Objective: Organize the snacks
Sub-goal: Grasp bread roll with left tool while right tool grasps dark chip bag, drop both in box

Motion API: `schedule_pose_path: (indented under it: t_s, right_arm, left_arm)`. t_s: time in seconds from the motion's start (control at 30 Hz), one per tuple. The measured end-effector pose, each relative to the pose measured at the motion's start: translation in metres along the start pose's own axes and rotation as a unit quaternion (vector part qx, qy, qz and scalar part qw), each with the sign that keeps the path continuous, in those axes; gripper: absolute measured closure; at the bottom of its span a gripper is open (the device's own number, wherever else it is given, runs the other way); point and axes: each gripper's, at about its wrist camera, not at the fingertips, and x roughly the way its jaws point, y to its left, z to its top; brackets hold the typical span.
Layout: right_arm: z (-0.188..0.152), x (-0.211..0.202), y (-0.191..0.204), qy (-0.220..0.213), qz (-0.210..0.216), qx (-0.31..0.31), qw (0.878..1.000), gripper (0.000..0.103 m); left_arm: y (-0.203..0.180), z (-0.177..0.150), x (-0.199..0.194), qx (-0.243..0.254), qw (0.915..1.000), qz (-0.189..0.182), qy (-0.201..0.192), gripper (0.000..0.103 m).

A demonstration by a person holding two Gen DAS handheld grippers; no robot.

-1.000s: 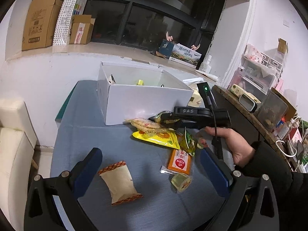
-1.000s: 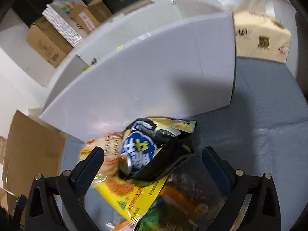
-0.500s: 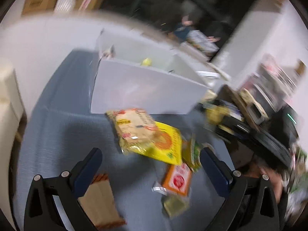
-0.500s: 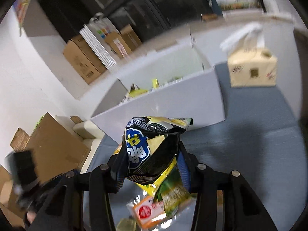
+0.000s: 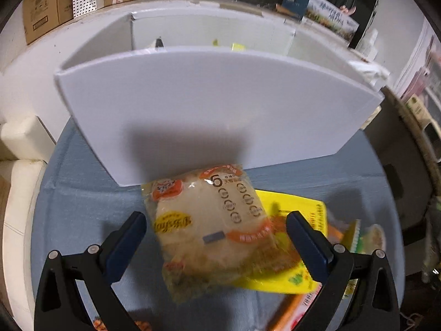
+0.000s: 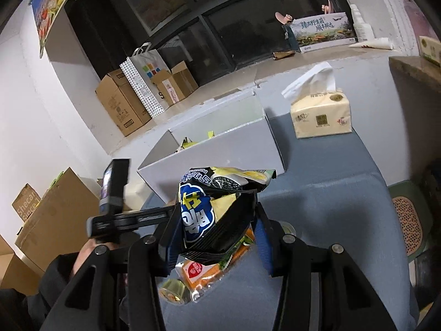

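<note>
Between the wide-apart left tongs [image 5: 216,224] lay a clear bun packet [image 5: 212,220] on the tabletop [image 5: 91,209], a yellow pouch [image 5: 303,212] at its 3 o'clock. Right tongs [image 6: 215,220] clamped a black chip bag [image 6: 217,209] aloft. At 12 o'clock stood the white box [image 5: 220,104].

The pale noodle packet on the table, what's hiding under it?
Under the pale noodle packet lies a yellow packet, sticking out on the right. An orange packet peeks out lower down. How far they reach underneath is covered.
</note>
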Motion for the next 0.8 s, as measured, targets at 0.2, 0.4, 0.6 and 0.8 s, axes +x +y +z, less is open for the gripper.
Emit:
schedule_pose_path:
  t_s: [0.2, 0.4, 0.6, 0.8]
  right_arm:
    - [-0.005, 0.001, -0.002, 0.004, 0.0, 0.002, 1.0, 0.052]
    - [-0.004, 0.003, 0.005, 0.0, 0.001, -0.007, 1.0, 0.052]
    - [0.016, 0.015, 0.026, -0.013, 0.0, -0.046, 0.999, 0.052]
    - [0.082, 0.053, 0.051, -0.03, -0.011, -0.084, 0.996, 0.052]
  left_arm:
    - [0.003, -0.009, -0.013, 0.012, 0.9989, -0.035, -0.027, 0.026]
    - [0.007, -0.03, -0.076, 0.03, 0.9897, -0.096, -0.102, 0.026]
    - [0.003, -0.016, -0.147, 0.077, 0.9724, -0.111, -0.19, 0.026]
    - [0.008, 0.053, -0.168, 0.09, 0.9614, -0.099, -0.24, 0.026]
